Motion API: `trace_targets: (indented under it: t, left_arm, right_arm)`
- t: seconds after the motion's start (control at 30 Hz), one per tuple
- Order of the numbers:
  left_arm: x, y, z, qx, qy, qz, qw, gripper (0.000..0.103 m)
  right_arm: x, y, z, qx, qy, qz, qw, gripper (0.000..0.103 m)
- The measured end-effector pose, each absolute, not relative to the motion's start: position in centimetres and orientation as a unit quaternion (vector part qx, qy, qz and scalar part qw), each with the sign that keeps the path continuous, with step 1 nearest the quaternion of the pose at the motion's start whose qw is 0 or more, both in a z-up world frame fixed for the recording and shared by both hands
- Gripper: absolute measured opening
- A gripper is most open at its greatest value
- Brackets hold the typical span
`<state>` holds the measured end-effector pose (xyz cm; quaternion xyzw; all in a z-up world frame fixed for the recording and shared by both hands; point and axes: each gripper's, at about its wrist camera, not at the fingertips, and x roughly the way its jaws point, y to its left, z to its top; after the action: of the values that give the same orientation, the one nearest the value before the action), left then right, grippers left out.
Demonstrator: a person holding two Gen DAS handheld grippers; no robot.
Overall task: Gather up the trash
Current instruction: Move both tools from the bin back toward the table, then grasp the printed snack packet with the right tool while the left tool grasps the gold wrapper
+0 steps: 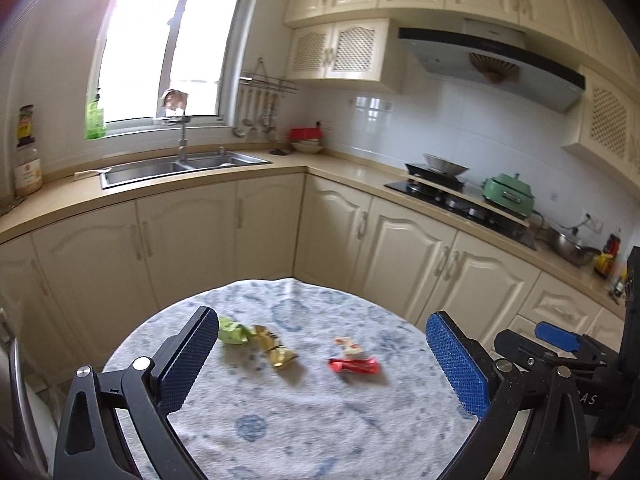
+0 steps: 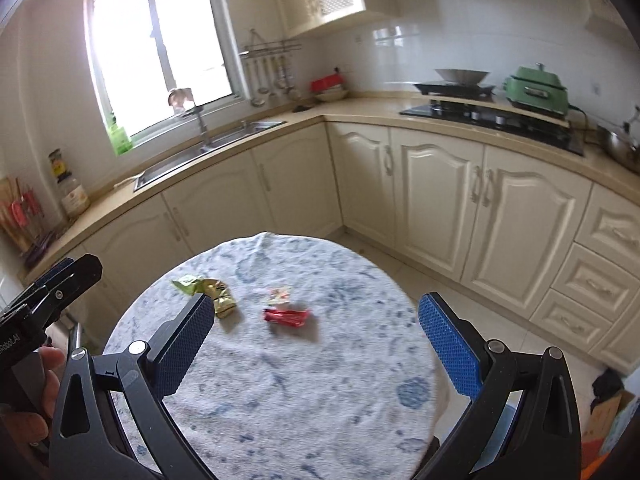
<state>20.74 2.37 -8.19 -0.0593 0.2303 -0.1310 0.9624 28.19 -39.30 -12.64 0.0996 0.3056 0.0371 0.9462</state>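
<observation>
Four wrappers on a round table (image 1: 304, 420) draped in a blue-patterned cloth, none taken yet. Seen from the left wrist, with the red wrapper (image 1: 354, 365) as clock centre: white wrapper (image 1: 349, 346) touching at 12, gold wrapper (image 1: 276, 350) at 9, green wrapper (image 1: 232, 331) beyond it, overlapping the gold one's far end.

Left gripper (image 1: 322, 360) spread wide, empty, held above the near table. Right gripper (image 2: 316, 344) likewise spread wide and empty, the red wrapper (image 2: 287, 316) just ahead between its fingers.

Likely feather-light, crinkly foil and plastic: soft, crushable, not fragile, slick, prone to skid on the cloth when nudged. Best pinched across a raised, crumpled middle or a twisted end, not a flat edge. Cloth soft too, so risk of snagging fabric along with the wrapper.
</observation>
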Motion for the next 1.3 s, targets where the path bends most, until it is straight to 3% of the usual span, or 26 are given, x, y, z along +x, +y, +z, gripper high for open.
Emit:
trace_targets:
  t: [0.33, 0.63, 0.77, 1.0, 1.1, 1.27, 1.3]
  left_arm:
    - [21.4, 5.5, -9.7, -0.079, 0.252, -0.087, 0.961, 0.102]
    - [29.3, 5.6, -11.7, -0.086, 0.307, -0.063, 0.946, 0.102]
    - [32.1, 5.3, -12.9, -0.083, 0.329, -0.055, 0.939, 0.102]
    - [36.4, 3.4, -15.7, -0.073, 0.365, -0.056, 0.926, 0.102]
    - [38.2, 2.7, -16.5, -0.071, 0.376, -0.058, 0.922, 0.102]
    - [40.9, 1.4, -17.9, -0.069, 0.388, -0.058, 0.917, 0.102]
    - [41.4, 1.1, -18.2, -0.068, 0.391, -0.058, 0.916, 0.102]
  right_arm:
    - [32.1, -34.6, -14.5, 0.067, 0.331, 0.075, 0.938, 0.103]
    - [37.8, -33.1, -19.7, 0.059, 0.393, 0.094, 0.913, 0.102]
    - [40.3, -32.8, -22.6, 0.062, 0.421, 0.095, 0.9, 0.091]
    - [44.4, -33.1, -26.6, 0.075, 0.455, 0.089, 0.883, 0.081]
    - [45.8, -32.9, -27.7, 0.075, 0.466, 0.093, 0.876, 0.069]
    - [46.7, -32.4, -29.5, 0.062, 0.477, 0.104, 0.871, 0.03]
    - [46.6, -32.4, -29.4, 0.058, 0.473, 0.104, 0.873, 0.03]
